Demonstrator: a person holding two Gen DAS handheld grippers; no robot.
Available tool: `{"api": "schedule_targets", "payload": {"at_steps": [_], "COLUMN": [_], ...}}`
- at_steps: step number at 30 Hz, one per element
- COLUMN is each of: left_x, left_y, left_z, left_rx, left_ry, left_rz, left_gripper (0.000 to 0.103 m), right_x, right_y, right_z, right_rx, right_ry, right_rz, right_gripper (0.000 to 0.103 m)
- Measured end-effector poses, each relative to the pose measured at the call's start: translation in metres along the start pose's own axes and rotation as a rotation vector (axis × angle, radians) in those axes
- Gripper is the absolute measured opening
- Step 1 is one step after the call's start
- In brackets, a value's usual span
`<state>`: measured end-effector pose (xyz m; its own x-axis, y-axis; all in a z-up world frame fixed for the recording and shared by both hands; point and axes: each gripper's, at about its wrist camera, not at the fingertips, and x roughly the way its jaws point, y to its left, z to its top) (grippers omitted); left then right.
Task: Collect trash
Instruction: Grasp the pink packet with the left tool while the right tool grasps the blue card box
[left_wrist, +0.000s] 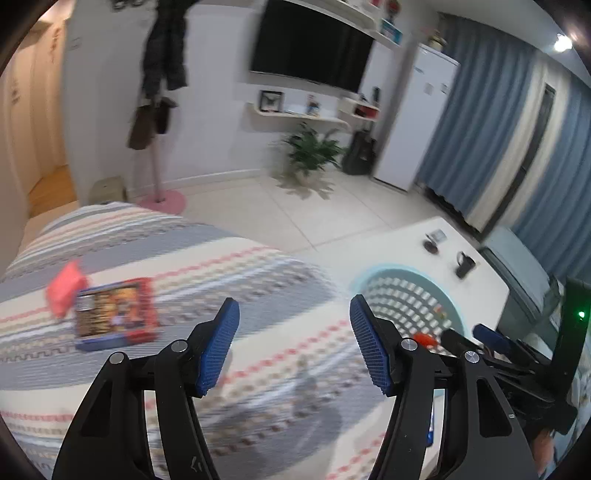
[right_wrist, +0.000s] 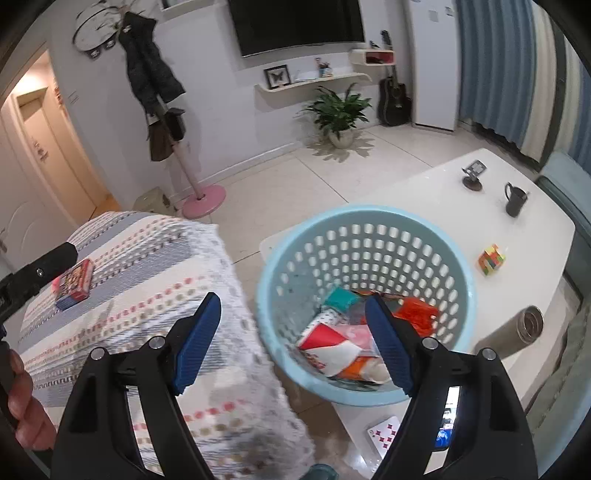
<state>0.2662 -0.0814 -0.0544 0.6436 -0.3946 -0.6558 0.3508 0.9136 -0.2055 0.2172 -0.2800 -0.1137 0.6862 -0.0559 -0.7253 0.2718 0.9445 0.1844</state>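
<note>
A light blue perforated basket (right_wrist: 458, 266) stands on the white table and holds several pieces of trash: a red-and-white carton (right_wrist: 328, 347), an orange wrapper (right_wrist: 417, 314) and a teal packet (right_wrist: 338, 299). The basket also shows in the left wrist view (left_wrist: 406, 291). My right gripper (right_wrist: 295, 332) is open and empty, just above the basket's near rim. My left gripper (left_wrist: 293, 343) is open and empty above the striped bed cover (left_wrist: 184, 266). A pink packet (left_wrist: 64, 284) and a red-and-blue box (left_wrist: 114, 314) lie on the bed to its left; the box shows in the right wrist view (right_wrist: 75, 284).
On the white table (right_wrist: 424, 192) stand a black mug (right_wrist: 514, 199), a phone stand (right_wrist: 473, 175), a colourful cube (right_wrist: 491, 259), a steel flask (right_wrist: 517, 330), a playing card (right_wrist: 384, 432) and a phone (right_wrist: 448, 417). A coat rack (right_wrist: 201, 188) and plant (right_wrist: 340, 110) stand on the tiled floor.
</note>
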Motion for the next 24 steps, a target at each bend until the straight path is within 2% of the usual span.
{"api": "schedule_targets", "payload": {"at_steps": [4,6,9,12,15,18,20,24], "left_x": [-0.015,-0.021,-0.029,-0.030,-0.022,-0.001,0.009,0.020], "left_y": [0.047,0.076,0.119,0.153,0.177,0.190,0.197,0.215], "left_z": [0.004,0.006,0.009,0.012,0.013,0.008,0.006,0.014], "left_rx": [-0.047,-0.081,-0.119,-0.124,-0.078,-0.004,0.024,-0.019], "left_ry": [-0.024,-0.035,-0.052,-0.035,-0.002,0.079,0.102,0.133], "left_rz": [0.060,0.111,0.201,0.238,0.282,0.269,0.295,0.270], "left_gripper": [0.061,0.061,0.061,0.070,0.073,0.076,0.076,0.072], "right_x": [-0.002,-0.004,-0.004,-0.001,0.007,0.015,0.021,0.030], "right_y": [0.035,0.051,0.078,0.103,0.128,0.149,0.156,0.174], "right_z": [0.005,0.007,0.009,0.014,0.014,0.011,0.008,0.007], "right_rx": [-0.059,-0.090,-0.141,-0.186,-0.221,-0.262,-0.281,-0.322], "right_ry": [-0.010,-0.020,-0.026,-0.026,-0.012,0.006,0.020,0.037], "right_rz": [0.033,0.037,0.059,0.079,0.108,0.111,0.113,0.110], "right_gripper": [0.077,0.081,0.082,0.082,0.082,0.082,0.082,0.082]}}
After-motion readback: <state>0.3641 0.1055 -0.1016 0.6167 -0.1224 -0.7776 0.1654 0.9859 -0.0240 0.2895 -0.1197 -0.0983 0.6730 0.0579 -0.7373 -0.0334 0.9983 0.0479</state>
